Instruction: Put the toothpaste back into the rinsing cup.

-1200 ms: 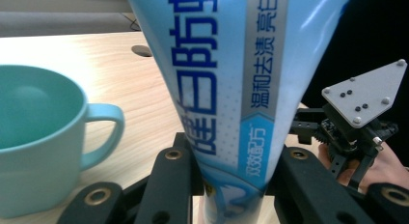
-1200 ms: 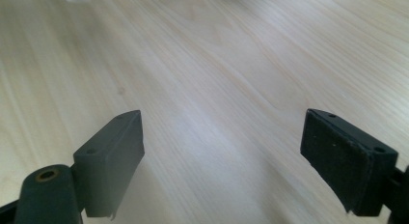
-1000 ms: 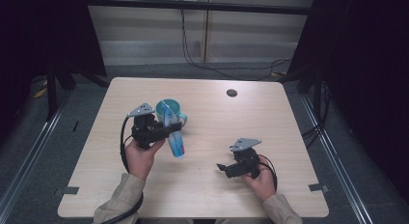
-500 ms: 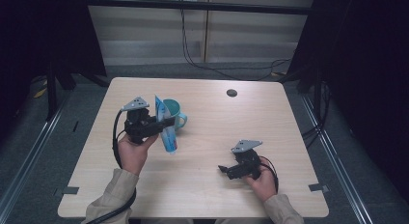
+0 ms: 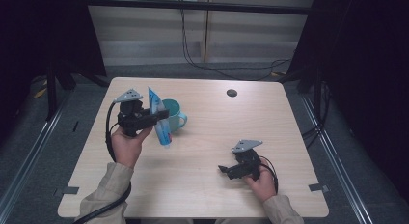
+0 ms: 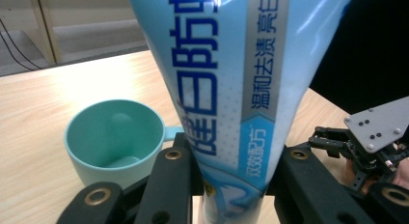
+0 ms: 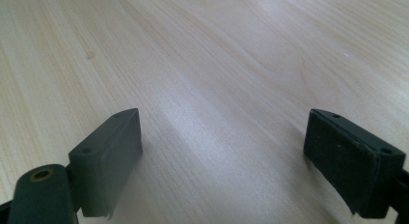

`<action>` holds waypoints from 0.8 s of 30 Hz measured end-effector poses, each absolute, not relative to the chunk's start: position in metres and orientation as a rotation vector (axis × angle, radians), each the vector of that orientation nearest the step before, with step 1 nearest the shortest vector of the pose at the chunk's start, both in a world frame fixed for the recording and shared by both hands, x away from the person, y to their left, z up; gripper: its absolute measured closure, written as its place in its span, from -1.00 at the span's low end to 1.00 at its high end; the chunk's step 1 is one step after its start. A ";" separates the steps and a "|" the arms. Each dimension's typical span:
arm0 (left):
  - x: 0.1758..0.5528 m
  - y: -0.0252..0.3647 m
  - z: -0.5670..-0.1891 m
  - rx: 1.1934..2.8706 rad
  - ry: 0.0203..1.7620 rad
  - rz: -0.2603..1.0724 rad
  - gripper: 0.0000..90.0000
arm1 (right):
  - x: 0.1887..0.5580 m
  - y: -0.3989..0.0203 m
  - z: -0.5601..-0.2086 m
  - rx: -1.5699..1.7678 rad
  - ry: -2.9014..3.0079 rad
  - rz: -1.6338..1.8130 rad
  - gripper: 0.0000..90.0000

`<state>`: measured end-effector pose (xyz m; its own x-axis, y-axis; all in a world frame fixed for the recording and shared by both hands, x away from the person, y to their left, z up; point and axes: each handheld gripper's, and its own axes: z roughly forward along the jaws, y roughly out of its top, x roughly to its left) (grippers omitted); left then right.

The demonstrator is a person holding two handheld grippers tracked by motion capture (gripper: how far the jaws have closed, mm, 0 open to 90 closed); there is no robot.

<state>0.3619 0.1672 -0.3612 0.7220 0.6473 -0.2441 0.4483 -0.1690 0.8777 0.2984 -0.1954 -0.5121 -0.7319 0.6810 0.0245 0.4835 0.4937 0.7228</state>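
L gripper (image 5: 161, 115) pinches a light-blue plastic toothpaste tube (image 5: 159, 119) near its lower end, jaws pressed on both sides. Tube held off the table just beside a teal ceramic mug (image 5: 172, 115), long axis near upright, flat crimped end up, cap end down, slight tilt. R gripper (image 5: 223, 169) rests low on the pale wooden table (image 5: 202, 195), jaws spread, nothing between. Wide bare tabletop btw the two; near edge close to R hand. Vs a second ago: tube lifted higher, more upright; R gripper unmoved.
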 end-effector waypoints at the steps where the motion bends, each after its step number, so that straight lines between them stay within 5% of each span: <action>1: 0.363 0.168 -0.360 1.812 0.861 0.224 0.65 | 0.298 -0.195 -0.512 0.989 2.476 1.073 -0.71; 24: 0.382 0.179 -0.341 1.809 0.898 0.240 0.65 | 0.298 -0.195 -0.512 0.992 2.474 1.076 -0.71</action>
<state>0.3817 0.1788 -0.3412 0.6979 0.6737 -0.2431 0.4624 -0.1645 0.8713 0.2984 -0.1954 -0.5121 -0.7307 0.6822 0.0268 0.4848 0.4907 0.7240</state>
